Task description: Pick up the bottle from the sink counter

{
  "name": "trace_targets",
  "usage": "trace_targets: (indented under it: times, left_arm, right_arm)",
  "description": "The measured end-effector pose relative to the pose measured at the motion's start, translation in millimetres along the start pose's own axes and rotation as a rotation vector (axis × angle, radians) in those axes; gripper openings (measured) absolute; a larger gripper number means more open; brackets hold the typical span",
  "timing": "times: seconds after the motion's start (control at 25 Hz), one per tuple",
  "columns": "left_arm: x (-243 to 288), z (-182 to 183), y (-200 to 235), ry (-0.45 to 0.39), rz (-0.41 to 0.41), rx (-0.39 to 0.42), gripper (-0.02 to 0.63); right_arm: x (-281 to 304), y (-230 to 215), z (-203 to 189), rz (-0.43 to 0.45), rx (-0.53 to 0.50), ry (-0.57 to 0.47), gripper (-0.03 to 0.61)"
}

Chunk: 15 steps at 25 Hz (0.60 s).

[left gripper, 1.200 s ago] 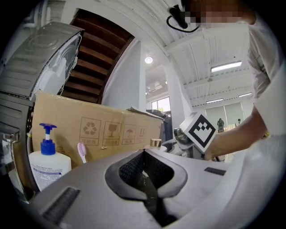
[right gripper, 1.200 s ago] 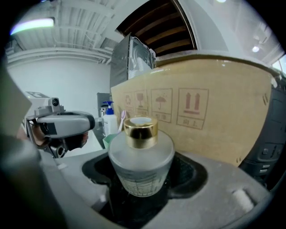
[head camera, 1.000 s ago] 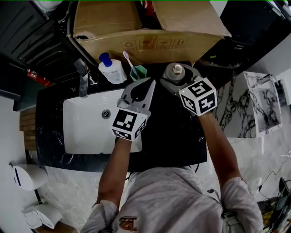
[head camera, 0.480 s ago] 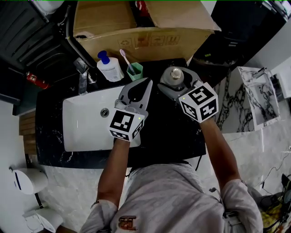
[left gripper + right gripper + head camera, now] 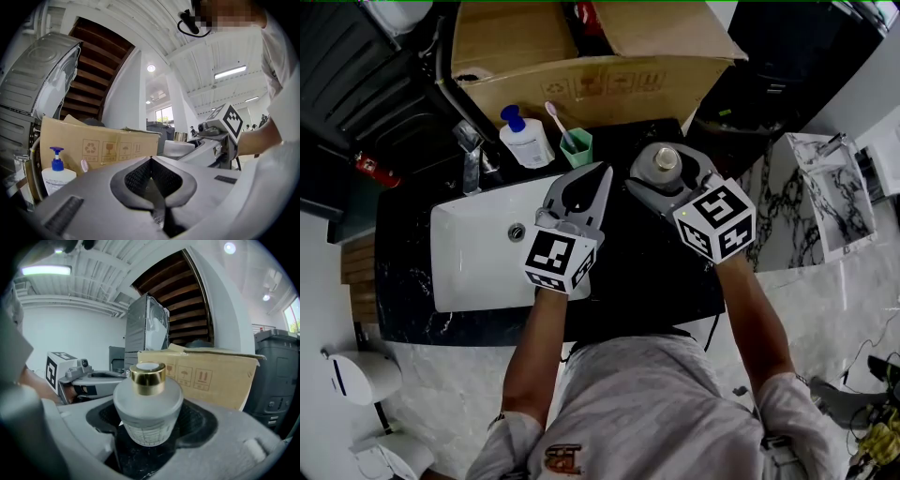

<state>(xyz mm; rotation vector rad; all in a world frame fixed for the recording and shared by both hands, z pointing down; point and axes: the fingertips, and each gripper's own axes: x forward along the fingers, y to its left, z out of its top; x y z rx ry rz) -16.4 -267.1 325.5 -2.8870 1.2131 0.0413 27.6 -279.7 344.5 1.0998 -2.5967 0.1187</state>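
The bottle (image 5: 662, 161) is squat frosted glass with a gold cap (image 5: 148, 372). It stands upright between the jaws of my right gripper (image 5: 666, 172), which is shut on its body, over the back right of the black counter (image 5: 647, 277). In the right gripper view the pads (image 5: 199, 423) press the bottle (image 5: 148, 408) on both sides. My left gripper (image 5: 602, 173) hovers beside it, above the sink's right edge, shut with nothing held. In the left gripper view its jaws (image 5: 151, 161) meet at their tips.
A white sink basin (image 5: 478, 253) with a faucet (image 5: 472, 155) fills the counter's left. Behind it stand a blue-topped pump bottle (image 5: 528, 141) and a green cup (image 5: 578, 147) holding a toothbrush. A large cardboard box (image 5: 581, 56) stands at the back.
My right gripper and the bottle in it have shifted slightly toward me, away from the box. The left gripper has barely moved.
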Motion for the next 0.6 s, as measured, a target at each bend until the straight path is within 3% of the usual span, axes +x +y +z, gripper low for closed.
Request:
trace_targets:
  times: [0.6]
  left_arm:
    - [-1.9,-1.2,-5.6,-0.007,0.0,-0.007,0.0]
  right_arm:
    - [-10.2,2.8,0.1,-0.003,0.0,-0.006,0.333]
